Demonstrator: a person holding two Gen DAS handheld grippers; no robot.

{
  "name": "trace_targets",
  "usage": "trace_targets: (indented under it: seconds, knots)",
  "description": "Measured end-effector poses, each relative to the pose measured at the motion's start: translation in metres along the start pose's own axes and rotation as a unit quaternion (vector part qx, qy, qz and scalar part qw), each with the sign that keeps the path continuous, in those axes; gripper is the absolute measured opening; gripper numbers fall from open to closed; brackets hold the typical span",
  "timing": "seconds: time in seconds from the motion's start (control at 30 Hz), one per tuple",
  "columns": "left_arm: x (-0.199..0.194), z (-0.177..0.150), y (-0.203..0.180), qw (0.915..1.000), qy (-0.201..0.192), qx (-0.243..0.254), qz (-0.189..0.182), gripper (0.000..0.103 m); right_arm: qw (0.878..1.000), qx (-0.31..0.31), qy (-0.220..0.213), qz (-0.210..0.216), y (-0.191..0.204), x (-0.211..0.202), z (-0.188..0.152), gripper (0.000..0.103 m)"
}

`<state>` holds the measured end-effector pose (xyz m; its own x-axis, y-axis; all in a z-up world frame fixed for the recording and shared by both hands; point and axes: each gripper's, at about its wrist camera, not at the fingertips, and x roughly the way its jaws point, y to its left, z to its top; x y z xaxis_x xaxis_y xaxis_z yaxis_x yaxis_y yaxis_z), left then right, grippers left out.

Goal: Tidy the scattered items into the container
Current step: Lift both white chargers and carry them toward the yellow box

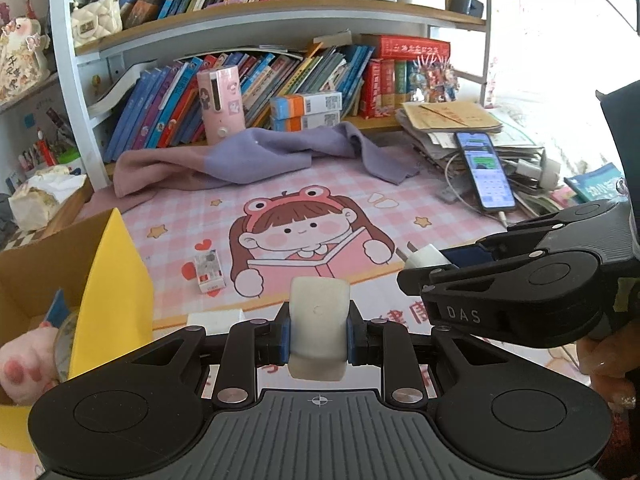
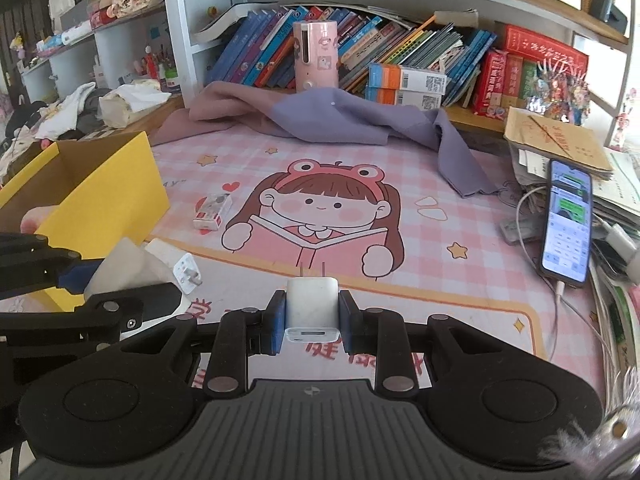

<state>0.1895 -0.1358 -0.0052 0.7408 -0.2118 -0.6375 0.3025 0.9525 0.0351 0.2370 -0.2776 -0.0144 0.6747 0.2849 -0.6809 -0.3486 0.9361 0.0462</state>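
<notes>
Blue rubber pads are pressing on both loads. The left tool (image 1: 318, 334) is holding a translucent white rounded block (image 1: 318, 330), seemingly an eraser or soap-like lump, narrow-jawed around its waist. The right tool (image 2: 312, 318) is clamping a white cube-shaped plug charger (image 2: 312, 306), prongs pointing forward.

Both tools are hanging above the pink checked cartoon-printed mat (image 2: 440, 240) covering the table, with the yellow cardboard box (image 2: 104, 196) standing open at the mat's left edge. In the left wrist view the right tool (image 1: 416, 276) is sitting just beside the left one, so the two are crowding each other on the way to the same opening. A likely trouble: the tools knocking together over the box, jarring a grip loose. The smooth block is looking slippery and is gripped only at its middle, so I judge it could twist out and be landing on the mat. A low approach could also be catching the box's upright yellow flap and shoving the light box aside.

Inside the box, a pink plush toy (image 1: 24, 364) and a roll of clear tape (image 1: 64, 340) are showing, with a blue-edged item too hidden to identify.

Still lying on the mat: a small white and red packet (image 2: 212, 211) and a second white plug adapter (image 2: 180, 266) near the box.
</notes>
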Motion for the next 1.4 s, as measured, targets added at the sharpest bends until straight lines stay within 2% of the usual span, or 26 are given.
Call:
trace_targets:
  seconds: [0.37, 0.73, 1.4]
  knots:
    - [-0.048, -0.035, 0.025, 0.9995, -0.016, 0.003, -0.025, 0.023, 0.999, 0.018, -0.005, -0.032, 0.048, -0.036, -0.024, 0.025]
    - [-0.102, -0.076, 0.053, 0.9990, -0.026, -0.009, -0.036, 0.023, 0.999, 0.005, -0.003, -0.043, 0.112, -0.075, -0.059, 0.025]
    - [-0.166, -0.133, 0.102, 0.9994, -0.016, -0.027, -0.013, 0.022, 1.000, -0.015, 0.007, -0.010, 0.206, -0.103, -0.094, 0.025]
